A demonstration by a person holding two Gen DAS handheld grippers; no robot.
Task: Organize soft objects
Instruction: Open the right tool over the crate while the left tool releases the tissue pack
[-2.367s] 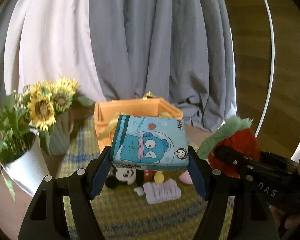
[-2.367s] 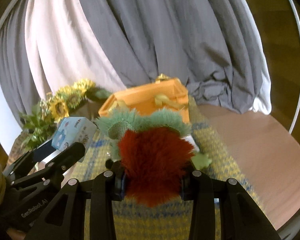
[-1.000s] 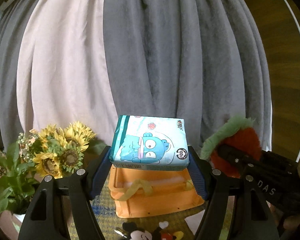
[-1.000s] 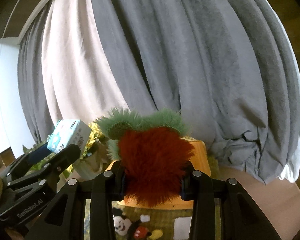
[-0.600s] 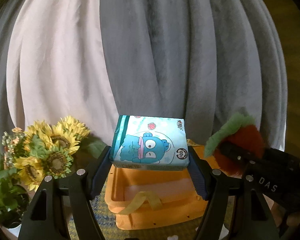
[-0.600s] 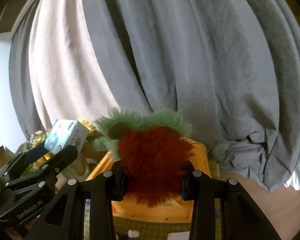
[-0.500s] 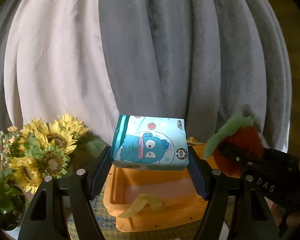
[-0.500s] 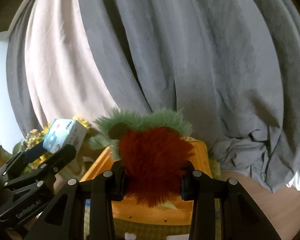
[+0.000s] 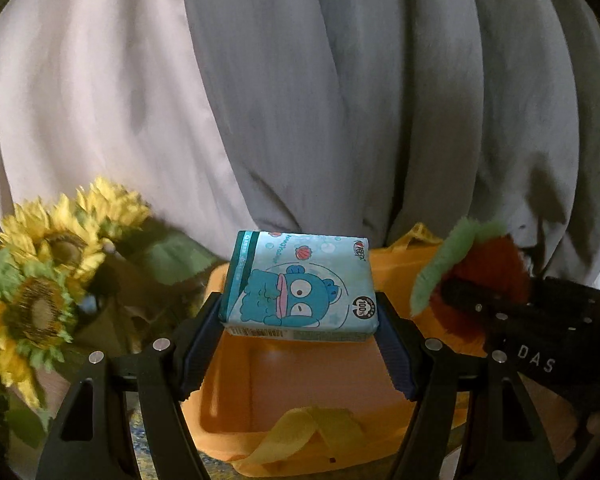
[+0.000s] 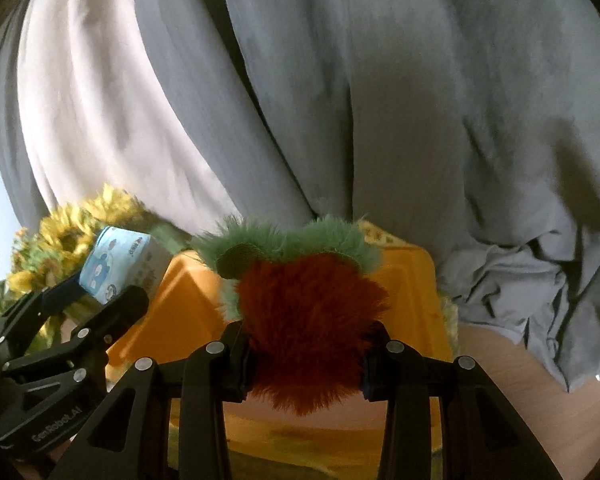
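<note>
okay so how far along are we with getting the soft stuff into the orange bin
Done: nothing shows in the part of the orange bin that is visible.
In hand: the left tongs grip a blue tissue pack and the right tongs squeeze a red and green plush, both held over the bin.
Left: release both into the bin. Whether more soft items wait on the table cannot be seen from these views.

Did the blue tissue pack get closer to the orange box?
Yes. The tissue pack now hangs right over the orange box; earlier the box lay farther ahead.
</note>
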